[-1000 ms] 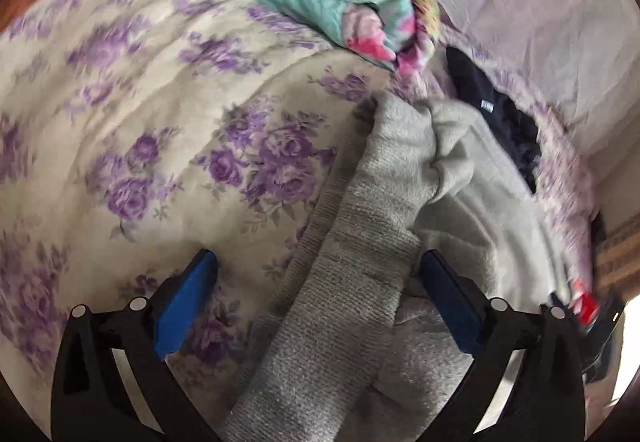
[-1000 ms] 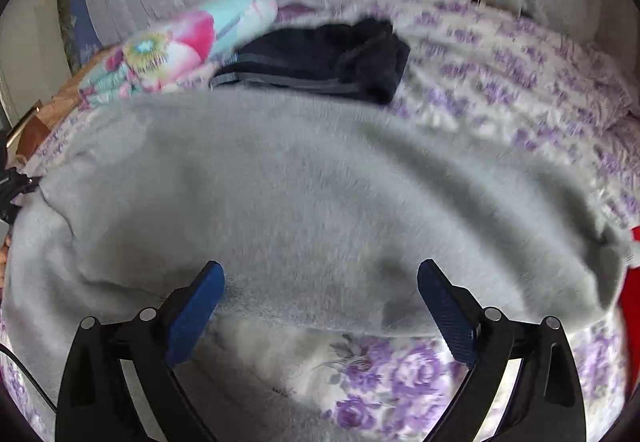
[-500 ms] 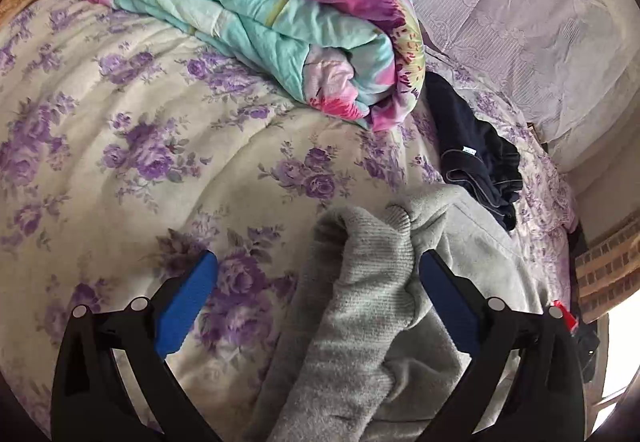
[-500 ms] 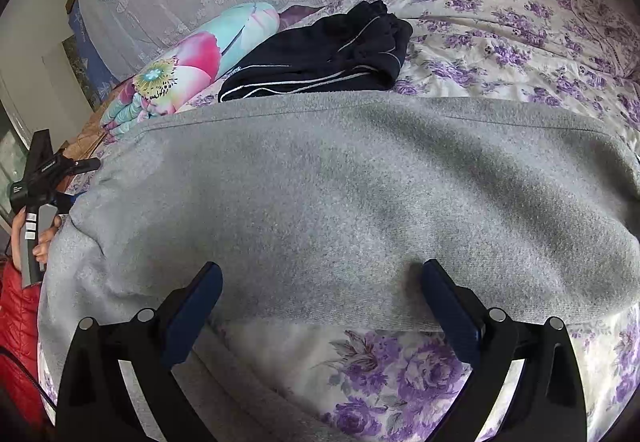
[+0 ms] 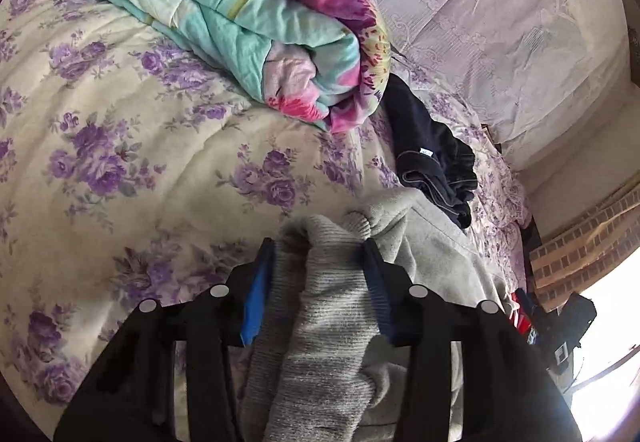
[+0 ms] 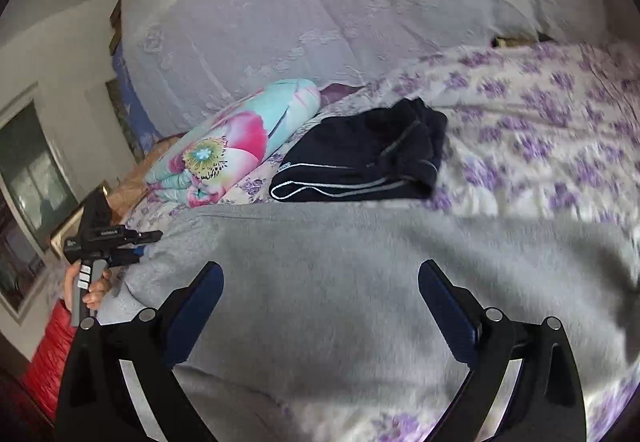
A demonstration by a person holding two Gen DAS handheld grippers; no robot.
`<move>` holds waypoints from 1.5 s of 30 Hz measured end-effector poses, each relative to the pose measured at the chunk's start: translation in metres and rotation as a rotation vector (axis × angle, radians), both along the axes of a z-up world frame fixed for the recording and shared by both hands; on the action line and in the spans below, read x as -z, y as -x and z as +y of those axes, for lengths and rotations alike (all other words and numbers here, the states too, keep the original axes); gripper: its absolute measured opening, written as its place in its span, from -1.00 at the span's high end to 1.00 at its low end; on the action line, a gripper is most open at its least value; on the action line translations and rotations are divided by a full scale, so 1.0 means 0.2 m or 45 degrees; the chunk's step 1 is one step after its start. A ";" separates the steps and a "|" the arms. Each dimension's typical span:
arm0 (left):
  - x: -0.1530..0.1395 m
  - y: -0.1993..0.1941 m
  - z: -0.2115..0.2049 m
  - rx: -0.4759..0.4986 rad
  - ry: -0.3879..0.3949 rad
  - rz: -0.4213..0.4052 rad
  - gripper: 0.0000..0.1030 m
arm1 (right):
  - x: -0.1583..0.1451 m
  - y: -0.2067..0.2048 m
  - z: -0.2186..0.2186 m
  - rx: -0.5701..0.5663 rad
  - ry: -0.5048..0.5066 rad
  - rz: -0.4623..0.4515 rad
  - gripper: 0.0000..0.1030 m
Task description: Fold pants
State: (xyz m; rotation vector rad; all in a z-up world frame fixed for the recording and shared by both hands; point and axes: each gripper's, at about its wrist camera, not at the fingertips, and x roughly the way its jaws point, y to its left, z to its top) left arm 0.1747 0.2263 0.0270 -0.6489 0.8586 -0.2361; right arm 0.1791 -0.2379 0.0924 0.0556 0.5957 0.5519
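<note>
While the left gripper (image 5: pixel 318 260) is clamped on the ribbed cuff of the grey sweatpants (image 5: pixel 320 322), the cloth below the blue pads is cut off by the frame. The right gripper (image 6: pixel 320 282) is held with its fingers wide apart above the grey cloth (image 6: pixel 360 274), and contact cannot be judged because the right wrist view is blurred. Just beyond both grippers a folded dark garment (image 6: pixel 368 162) is seen, and beside it a rolled floral quilt (image 5: pixel 240 14). Bare purple-flowered bedspread (image 5: pixel 120 142) is left open to the left of the clamped cuff. A lace-covered headboard (image 6: pixel 320 2) bounds the far side.
</note>
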 end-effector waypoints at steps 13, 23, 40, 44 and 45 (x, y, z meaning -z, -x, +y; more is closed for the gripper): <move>0.06 -0.01 0.05 0.012 0.099 0.008 0.19 | 0.29 -0.68 0.34 -0.270 0.502 0.189 -0.74; -0.08 0.08 0.02 0.015 -0.003 -0.144 0.42 | 0.09 -0.29 0.34 -0.205 0.475 0.037 0.86; -0.16 0.72 0.01 0.007 0.392 -0.271 -0.07 | 0.13 1.00 0.24 -0.197 0.350 -0.122 0.87; -0.22 0.76 -0.15 0.038 0.288 -0.247 -0.09 | 0.15 1.04 0.23 -0.202 0.326 -0.121 0.86; -0.22 0.73 -0.18 0.034 0.287 -0.220 -0.09 | 0.15 1.04 0.22 -0.201 0.316 -0.123 0.86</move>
